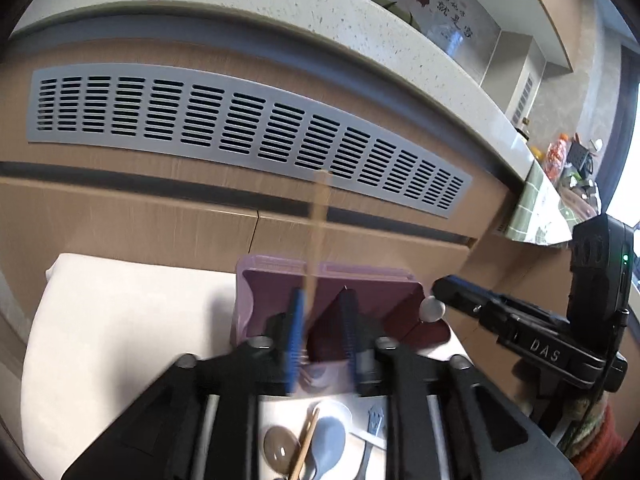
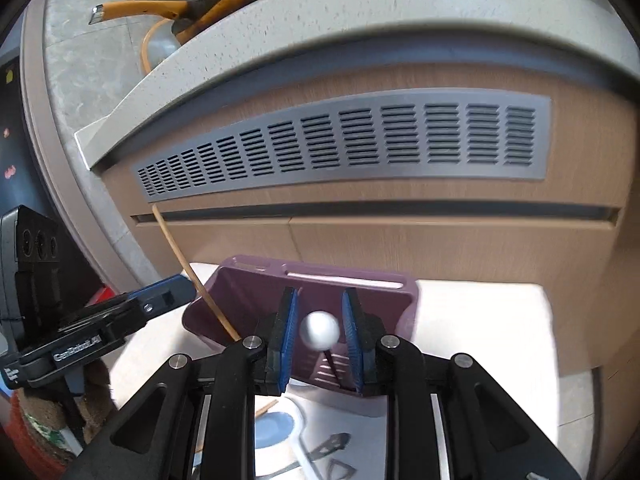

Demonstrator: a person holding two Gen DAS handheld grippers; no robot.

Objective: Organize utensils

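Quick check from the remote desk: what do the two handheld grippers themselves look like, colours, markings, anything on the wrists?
Both are black plastic frames with silver bolts and blue ribbed pads on the fingers. The left gripper carries white "GenRobot.AI" lettering; the right gripper reads "DAS" and its black camera module shows a green LED. A black cable runs beside that module. An orange-red patterned knit sleeve shows at the right wrist.

Your caddy [image 2: 248, 292] sits on the table [image 2: 480, 320], cabinet [image 2: 440, 240] behind it; a chopstick [image 2: 188, 268] leans out at its left, and spoons [image 1: 324, 440] lie on the table nearer you
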